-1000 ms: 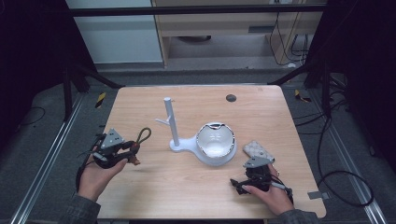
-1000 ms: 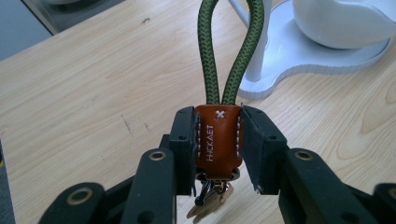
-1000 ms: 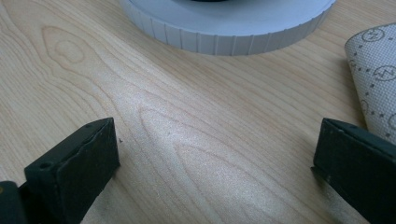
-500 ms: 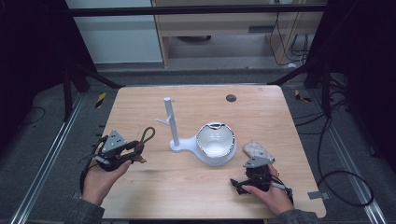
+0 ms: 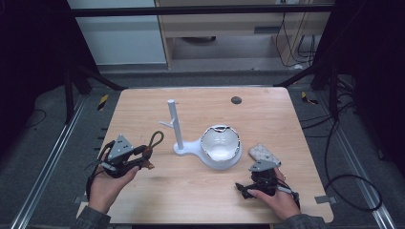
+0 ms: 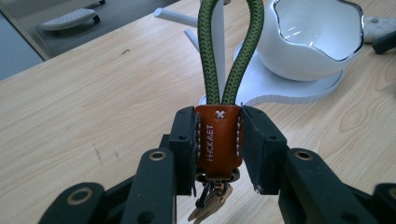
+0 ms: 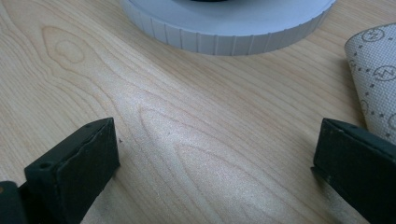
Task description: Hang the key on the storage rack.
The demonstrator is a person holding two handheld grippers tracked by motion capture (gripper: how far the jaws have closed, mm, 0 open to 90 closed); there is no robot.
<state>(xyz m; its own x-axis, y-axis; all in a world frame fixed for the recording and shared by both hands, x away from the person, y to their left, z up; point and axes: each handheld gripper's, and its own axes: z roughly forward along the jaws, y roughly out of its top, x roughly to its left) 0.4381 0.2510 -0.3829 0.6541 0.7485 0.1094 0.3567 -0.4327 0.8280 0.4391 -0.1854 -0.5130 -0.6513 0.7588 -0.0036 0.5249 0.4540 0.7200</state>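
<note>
On the near left of the wooden bench (image 5: 200, 191), the left gripper (image 6: 218, 140) pinches a brown leather tab (image 6: 218, 140) between its two black jaws; the tab is stamped with pale lettering and stitched with a small cross near its top. From the tab a green braided cord loop (image 6: 229, 51) rises away from the gripper, and small metal pieces hang below it, too blurred to make out. In the high view that loop points toward the white stand (image 5: 177, 125), an upright post with short side pegs on a flat base near the bench's middle. A white bowl (image 5: 220, 143) with a wavy, shiny rim sits on the round right end of the same base. On the near right, the right gripper (image 7: 215, 158) lies low over the bare wood with its jaws spread wide, nothing between them. A pale patterned cloth (image 5: 264, 153) lies just beyond it, right of the bowl. A small dark disc (image 5: 236, 100) rests at the far side.
</note>
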